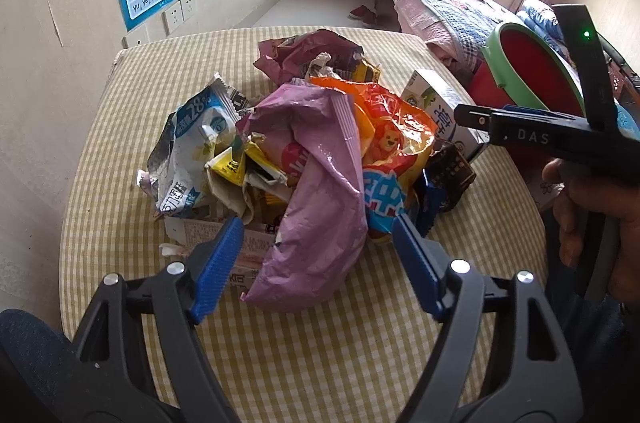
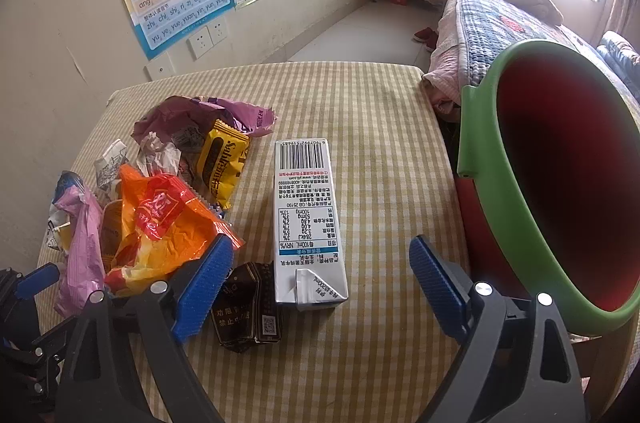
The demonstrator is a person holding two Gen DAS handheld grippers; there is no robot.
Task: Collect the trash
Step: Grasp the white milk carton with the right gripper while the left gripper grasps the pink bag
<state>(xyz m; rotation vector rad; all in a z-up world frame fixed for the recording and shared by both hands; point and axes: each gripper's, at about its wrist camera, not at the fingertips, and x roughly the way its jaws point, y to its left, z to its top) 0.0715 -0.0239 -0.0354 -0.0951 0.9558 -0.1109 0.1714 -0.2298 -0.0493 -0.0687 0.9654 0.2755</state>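
A: While both sets of jaws gape wide with nothing in them, left gripper point(image 1: 318, 235) faces the wrapper pile point(image 1: 304, 151) mid-table, pink bag point(image 1: 320, 207) between its tips.
B: Right gripper point(image 2: 320, 263)?
A: Over the milk carton point(image 2: 306, 223); bare checked cloth point(image 2: 384, 127) beyond it. Red bin point(image 2: 560, 183) sits at the table's right edge, cut off.
B: Under the pile?
A: Hidden.
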